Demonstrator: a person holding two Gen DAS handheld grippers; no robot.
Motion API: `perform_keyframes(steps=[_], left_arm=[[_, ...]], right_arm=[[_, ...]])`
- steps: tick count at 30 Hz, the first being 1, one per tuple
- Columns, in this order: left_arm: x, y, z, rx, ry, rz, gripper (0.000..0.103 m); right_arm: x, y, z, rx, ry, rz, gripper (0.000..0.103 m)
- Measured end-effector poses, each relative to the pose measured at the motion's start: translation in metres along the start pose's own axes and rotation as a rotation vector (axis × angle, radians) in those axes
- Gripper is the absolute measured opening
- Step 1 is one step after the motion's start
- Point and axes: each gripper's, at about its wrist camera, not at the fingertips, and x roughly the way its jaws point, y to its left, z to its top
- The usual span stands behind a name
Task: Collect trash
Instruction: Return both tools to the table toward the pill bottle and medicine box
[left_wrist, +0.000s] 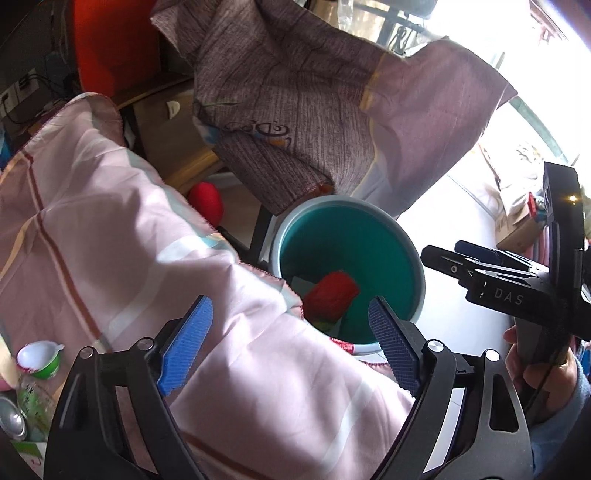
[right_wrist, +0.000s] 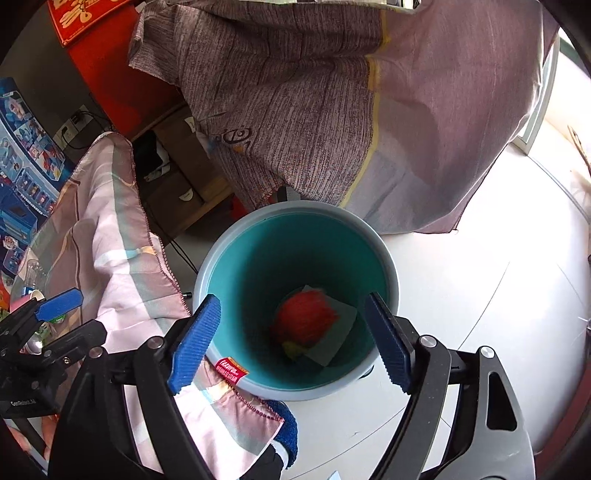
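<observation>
A pink striped cloth (left_wrist: 110, 229) covers the desk, its hem hanging over the desk edge beside the bin. A grey-brown cloth (right_wrist: 295, 110) drapes behind, its lower edge just past the bin's far rim. The bin (right_wrist: 388, 258), grey outside and teal inside, stands on the white floor (right_wrist: 480, 314) close against the desk edge. At its bottom lie a red wrapper (right_wrist: 304, 321) and a pale flat paper (right_wrist: 332, 339), touching. The right gripper (right_wrist: 291, 339) hangs over the bin's mouth with its blue pads well apart and nothing between them. The left gripper (left_wrist: 291, 347) points down across the desk edge toward the bin, its pads likewise spread and empty. On the desk, at the left wrist view's lower left, stand a clear bottle (left_wrist: 35, 406) and a small green cup (left_wrist: 42, 360), close together.
</observation>
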Motion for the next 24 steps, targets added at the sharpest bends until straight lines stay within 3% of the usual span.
perform_keyframes(steps=[8,11,24], left_arm=[[-0.057,0.027,-0.041,-0.043,-0.053,0.089,0.092],[-0.080,0.040,-0.062,-0.060,-0.069,0.139,0.093],[-0.187,0.148,-0.173,-0.283,-0.128,0.339,0.097]], right_arm=[[-0.026,0.051,-0.017,-0.092,-0.009,0.079,0.079],[-0.033,0.077,-0.026,-0.131,-0.001,0.122,0.084],[-0.048,0.223,-0.077,-0.396,0.068,0.255,0.085]])
